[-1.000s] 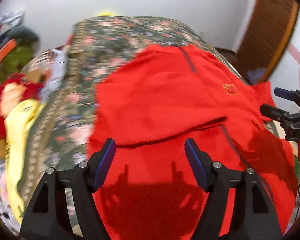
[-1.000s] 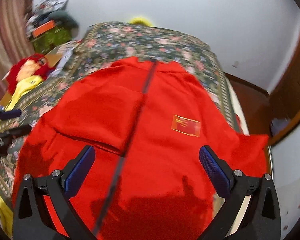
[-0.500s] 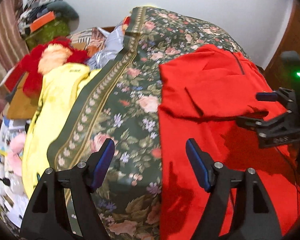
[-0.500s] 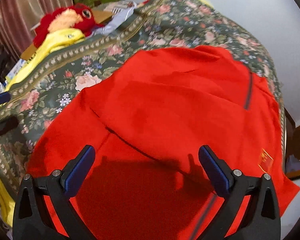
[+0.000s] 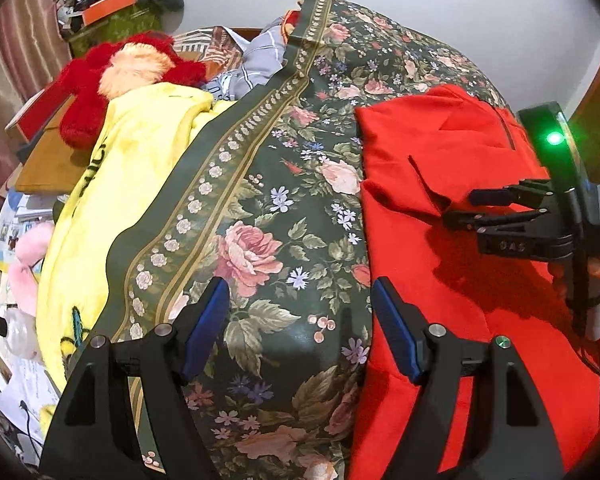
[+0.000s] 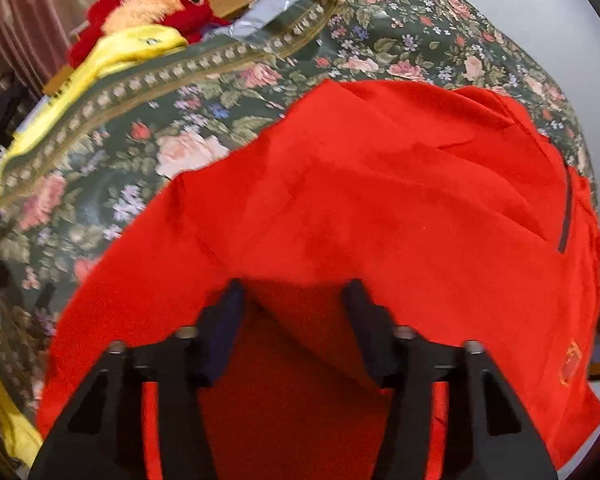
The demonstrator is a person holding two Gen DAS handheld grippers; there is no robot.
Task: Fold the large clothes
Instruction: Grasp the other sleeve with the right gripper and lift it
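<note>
A large red jacket (image 6: 380,184) with a dark zip lies spread on the floral bedspread (image 5: 268,208); one sleeve is folded across its front. It also shows in the left wrist view (image 5: 460,280) at the right. My left gripper (image 5: 300,316) is open and empty, over the bedspread at the jacket's left edge. My right gripper (image 6: 294,300) is partly closed, its fingers at the folded sleeve's fold; whether it grips the cloth I cannot tell. It also shows in the left wrist view (image 5: 484,206) low over the jacket.
A yellow blanket (image 5: 140,168) and a red plush toy (image 5: 132,68) lie on the bed's left side, with grey cloth (image 5: 260,60) behind. Clutter and papers (image 5: 16,384) sit beside the bed at the left. A white wall (image 5: 420,8) stands behind.
My left gripper has swung left, off the jacket to its left edge. My right gripper has dropped to the folded sleeve and its jaws have narrowed from wide open.
</note>
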